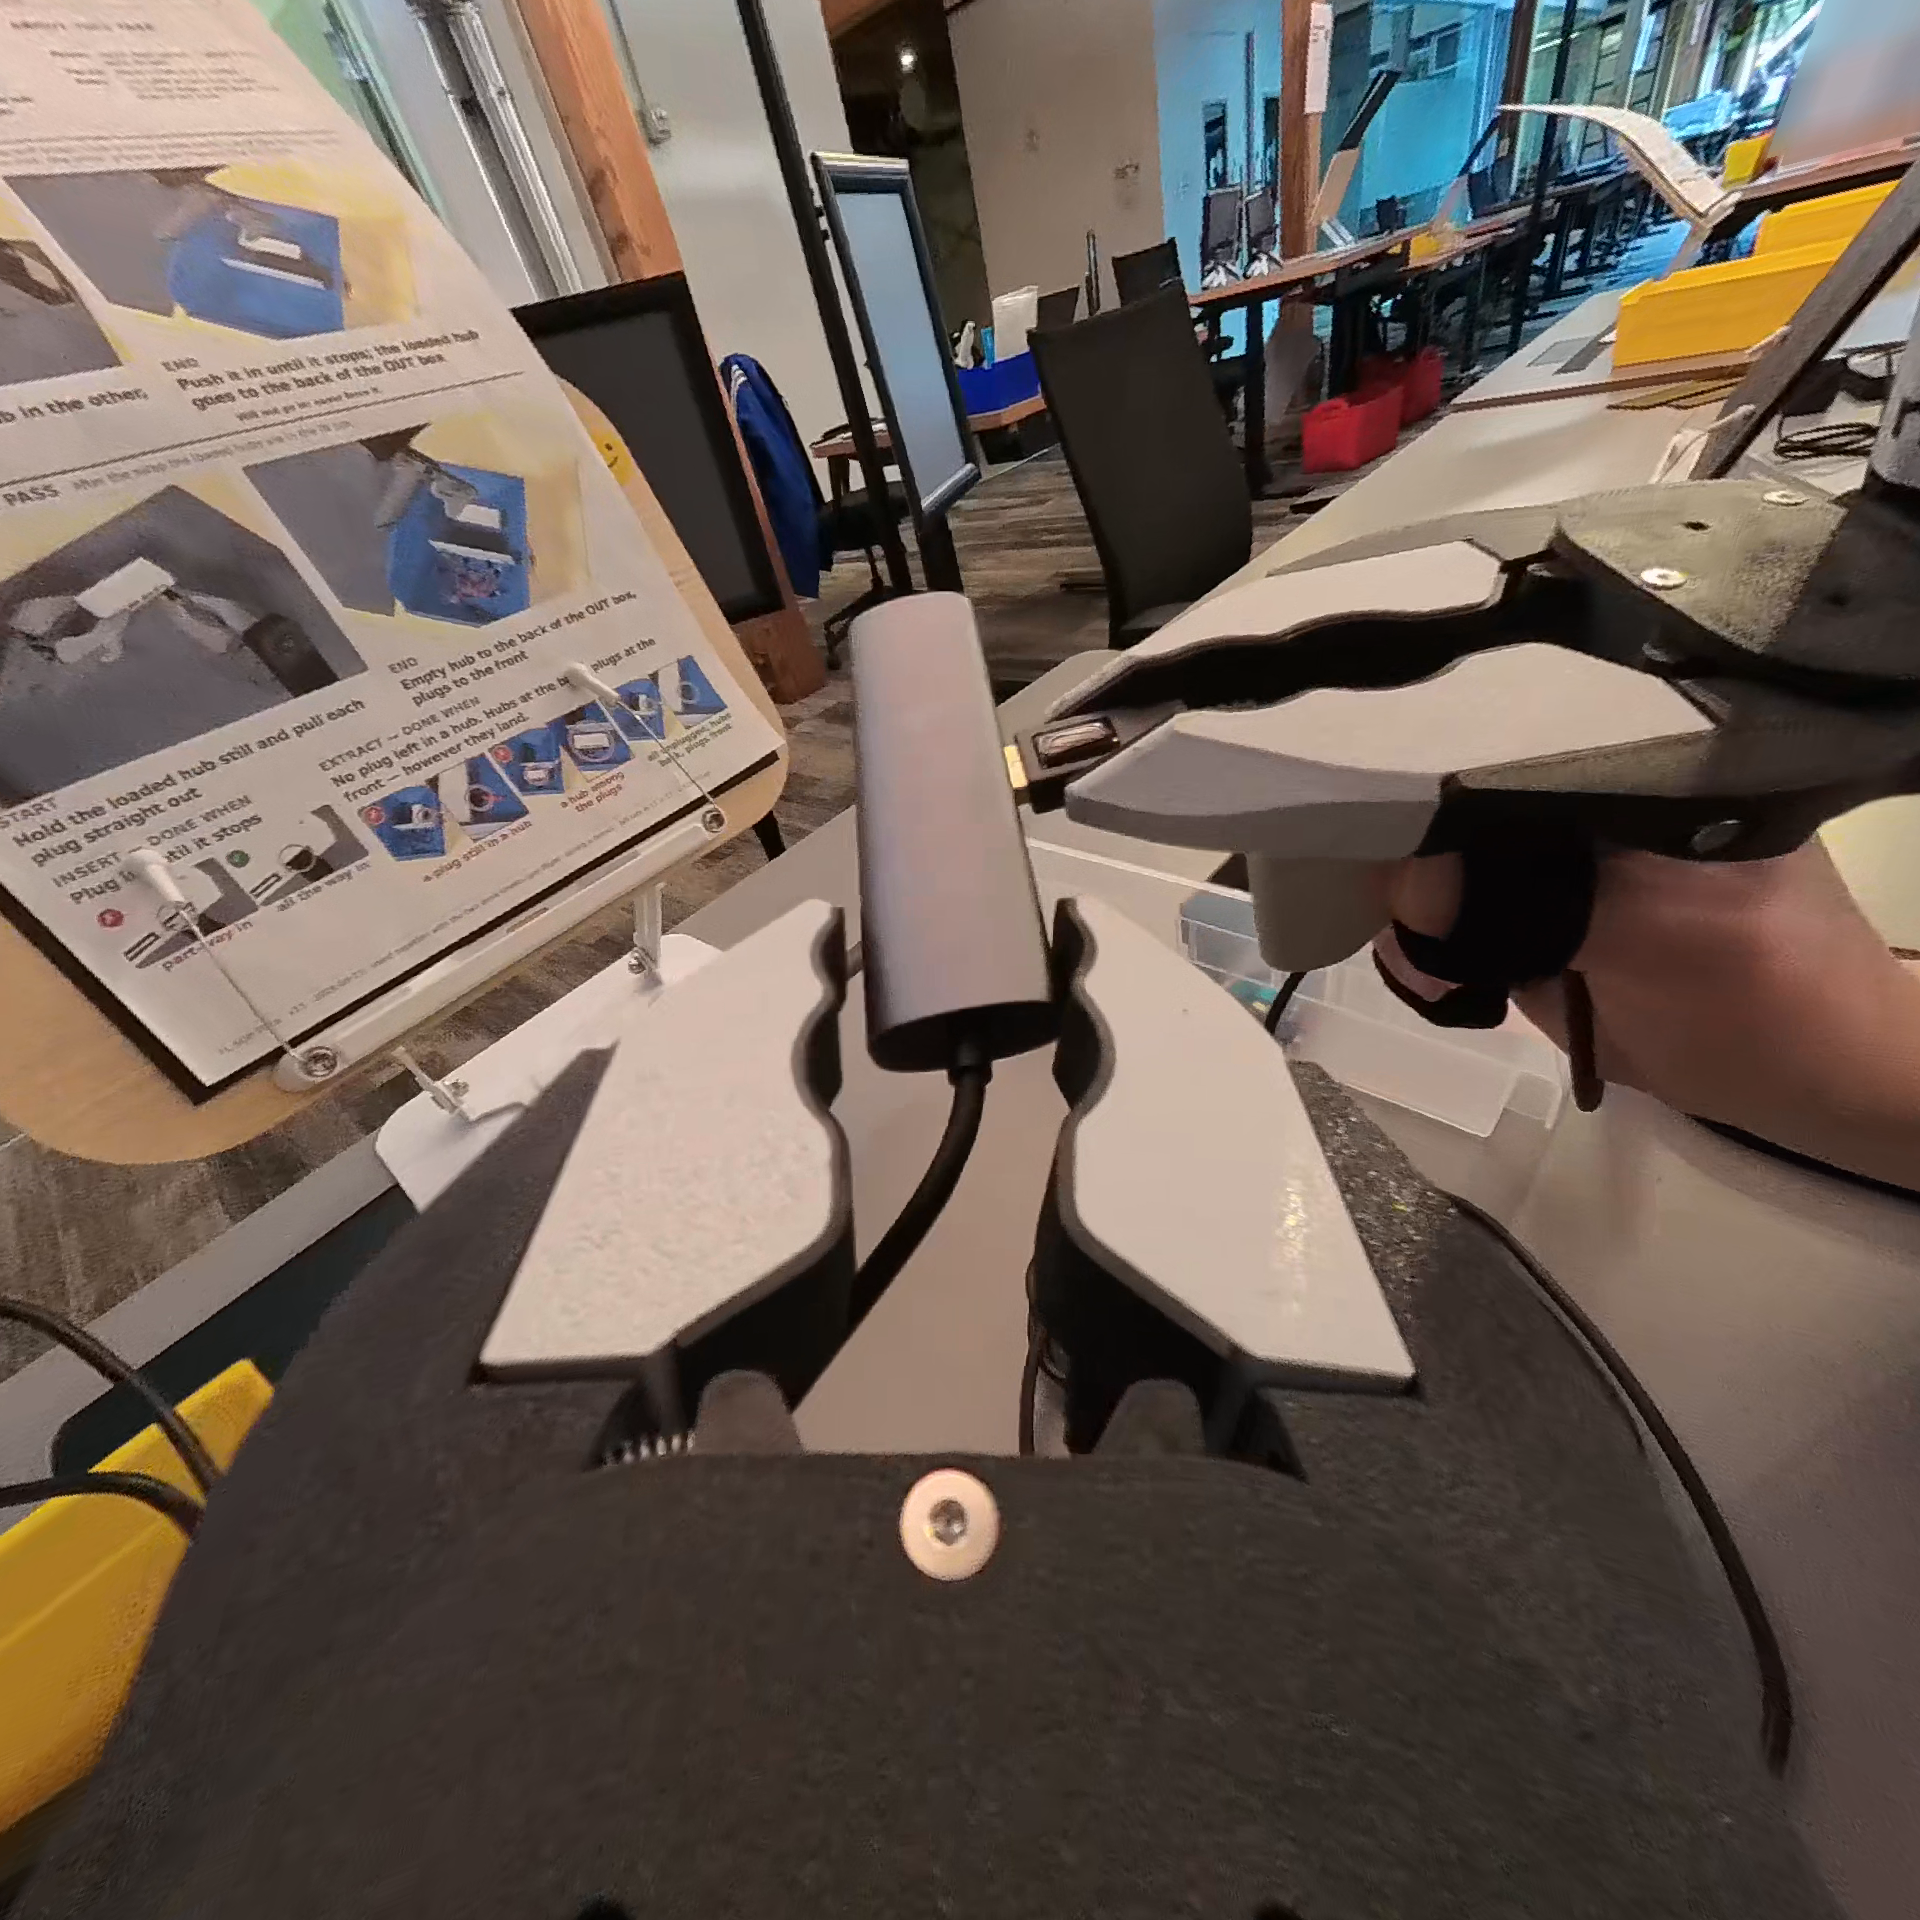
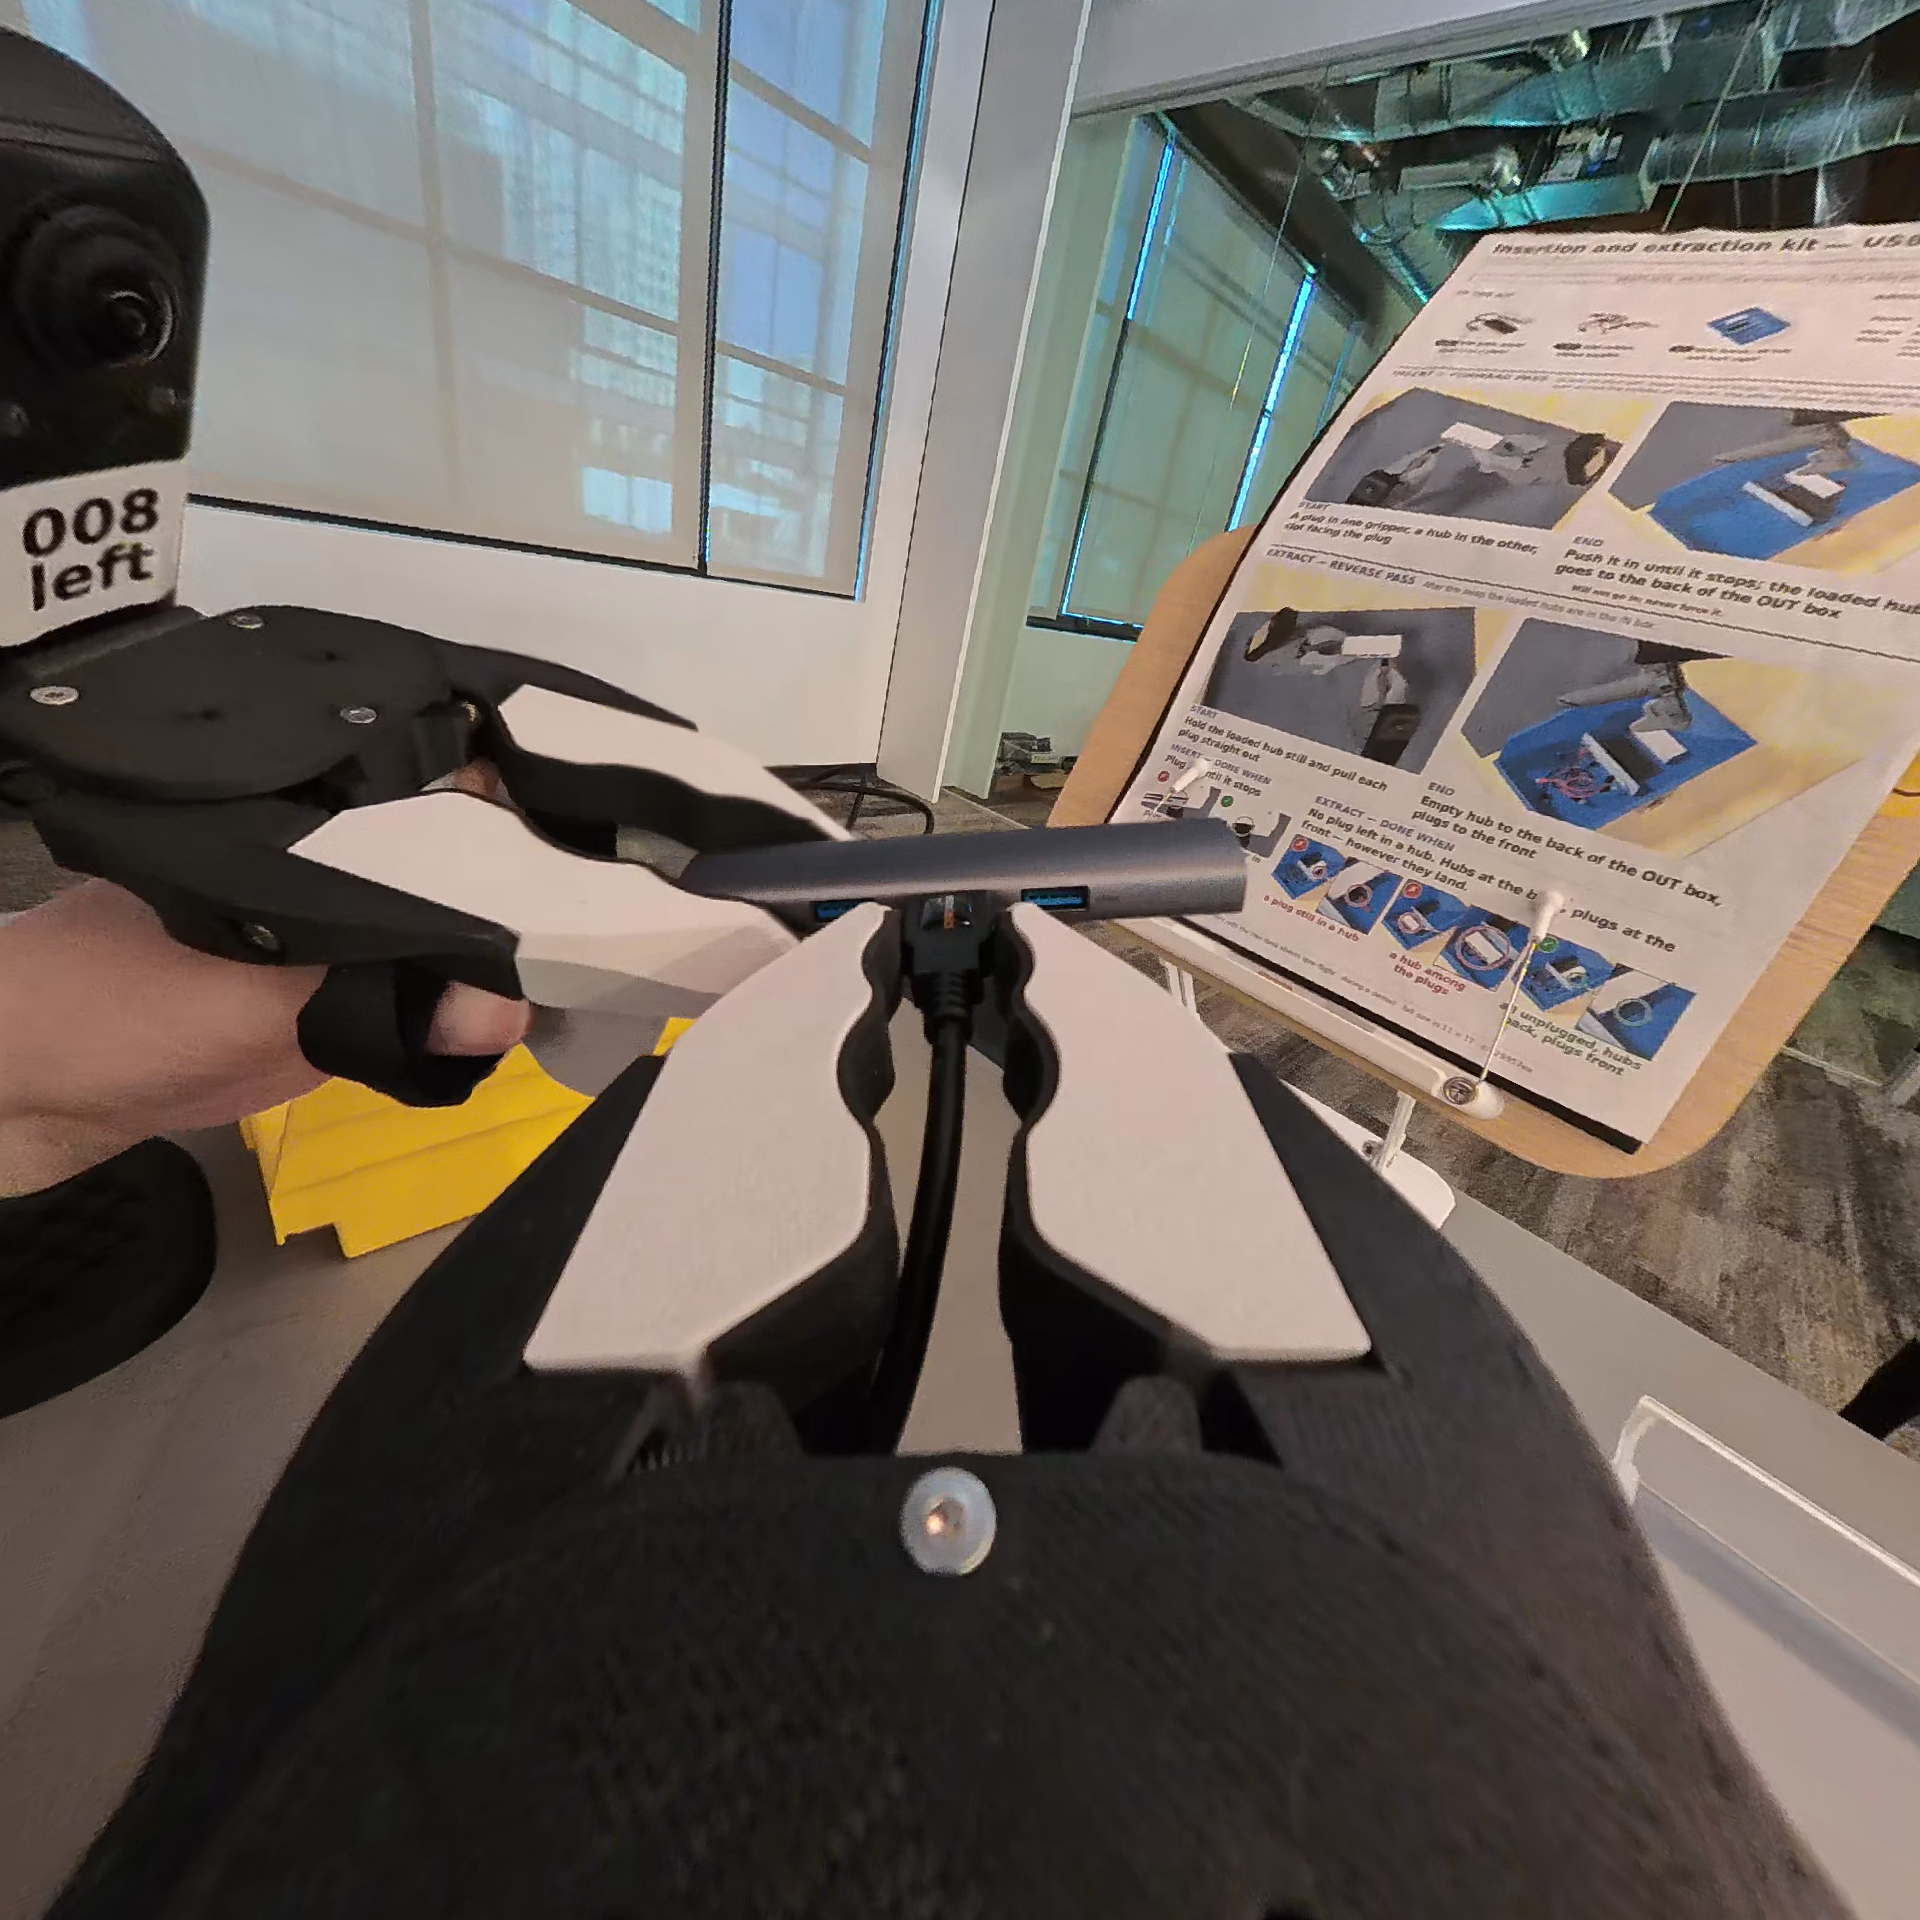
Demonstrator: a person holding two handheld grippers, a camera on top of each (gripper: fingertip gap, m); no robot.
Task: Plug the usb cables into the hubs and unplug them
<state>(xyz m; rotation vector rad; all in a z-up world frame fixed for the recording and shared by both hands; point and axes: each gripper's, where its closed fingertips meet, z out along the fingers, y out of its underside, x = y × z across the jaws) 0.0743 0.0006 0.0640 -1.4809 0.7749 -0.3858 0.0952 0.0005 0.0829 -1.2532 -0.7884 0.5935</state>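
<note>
My left gripper (image 1: 951, 925) is shut on the near end of a dark grey USB hub (image 1: 940, 810), which points away from me; the hub's own black cable (image 1: 935, 1174) runs back between the fingers. My right gripper (image 1: 1060, 764) comes in from the right, shut on a black USB plug (image 1: 1070, 743). In the right wrist view the hub (image 2: 1039, 862) lies crosswise, held from the left by the left gripper (image 2: 800, 883). The right gripper (image 2: 951, 925) holds the plug (image 2: 940, 951) at the hub's middle port, between two blue ports (image 2: 1055, 896). I cannot tell how deep the plug sits.
A printed instruction sheet on a wooden stand (image 1: 343, 582) stands just behind the hub (image 2: 1558, 675). A yellow bin (image 2: 416, 1132) sits on the grey table (image 1: 1662, 1351) to the left, a clear plastic box (image 1: 1382, 1029) to the right. A gloved hand (image 1: 1507, 935) holds the right gripper. Only a small space, under 4 cm, lies between the two pairs of fingers.
</note>
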